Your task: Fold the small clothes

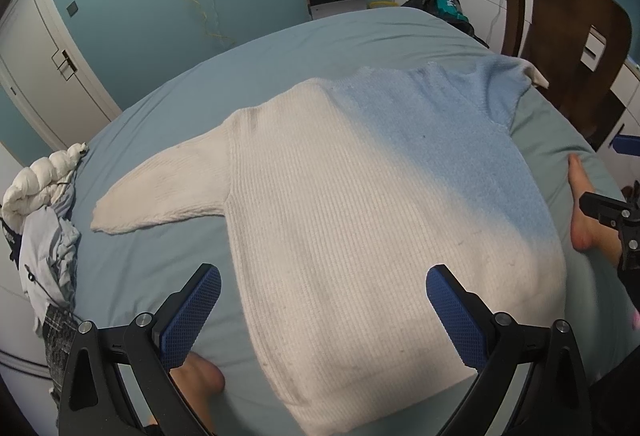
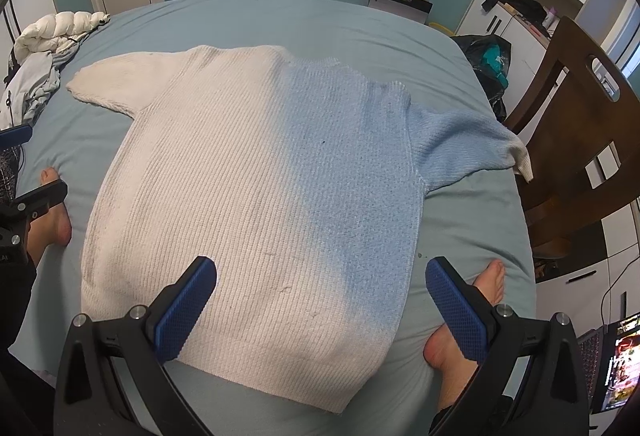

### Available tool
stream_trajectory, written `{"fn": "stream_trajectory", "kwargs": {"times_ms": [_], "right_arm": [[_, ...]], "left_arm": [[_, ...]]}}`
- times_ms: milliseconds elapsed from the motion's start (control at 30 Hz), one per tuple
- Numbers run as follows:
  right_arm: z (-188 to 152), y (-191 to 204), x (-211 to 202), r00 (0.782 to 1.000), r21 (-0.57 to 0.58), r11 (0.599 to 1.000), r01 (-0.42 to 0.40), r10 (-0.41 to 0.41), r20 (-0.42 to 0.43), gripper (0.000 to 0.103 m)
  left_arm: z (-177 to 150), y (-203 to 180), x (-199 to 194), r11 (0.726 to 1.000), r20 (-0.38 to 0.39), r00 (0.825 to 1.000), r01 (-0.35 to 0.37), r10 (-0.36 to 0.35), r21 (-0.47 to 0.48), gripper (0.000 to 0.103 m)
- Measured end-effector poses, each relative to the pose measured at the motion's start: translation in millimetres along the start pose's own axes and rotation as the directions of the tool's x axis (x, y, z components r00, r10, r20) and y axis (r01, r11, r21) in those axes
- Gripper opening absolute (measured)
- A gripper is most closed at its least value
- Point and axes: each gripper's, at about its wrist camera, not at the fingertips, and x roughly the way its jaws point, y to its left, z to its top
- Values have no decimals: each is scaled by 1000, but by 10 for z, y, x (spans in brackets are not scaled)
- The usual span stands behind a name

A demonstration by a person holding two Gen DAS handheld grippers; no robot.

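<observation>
sweater is laid flat on the bed, sleeves out, nothing folded yet. both my left gripper and right gripper hover wide open, empty. guessing next i pinch a sleeve and fold inward.

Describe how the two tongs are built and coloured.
Both the left tongs and right tongs match: black angular frames with silver round bolts at the joints, each carrying two fingers faced with blue pads of fine cross-hatched texture. No cables or markings show.
</observation>
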Motion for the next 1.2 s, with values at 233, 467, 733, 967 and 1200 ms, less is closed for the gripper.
{"fn": "stream_trajectory", "kwargs": {"times_ms": [233,467,733,967,1200], "right_arm": [[35,22,3,1000,9,1000,-9,9,-13,102],[74,109,-26,997,10,997,-79,79,-26,102],[45,84,201,969,46,980,-191,196,-149,102],[114,30,524,896,209,927,-311,359,-262,102],[355,262,739,896,166,918,-359,389,-215,102]], "left_arm": [[59,160,86,998,-23,999,26,-28,-65,103],[68,289,287,998,-95,994,-58,55,-27,103],[199,1236,732,982,-251,956,-174,150,-78,103],[377,2882,1138,880,-301,924,-334,235,-337,103],[32,4529,1707,604,-466,840,-530,278,-595,103]]}}
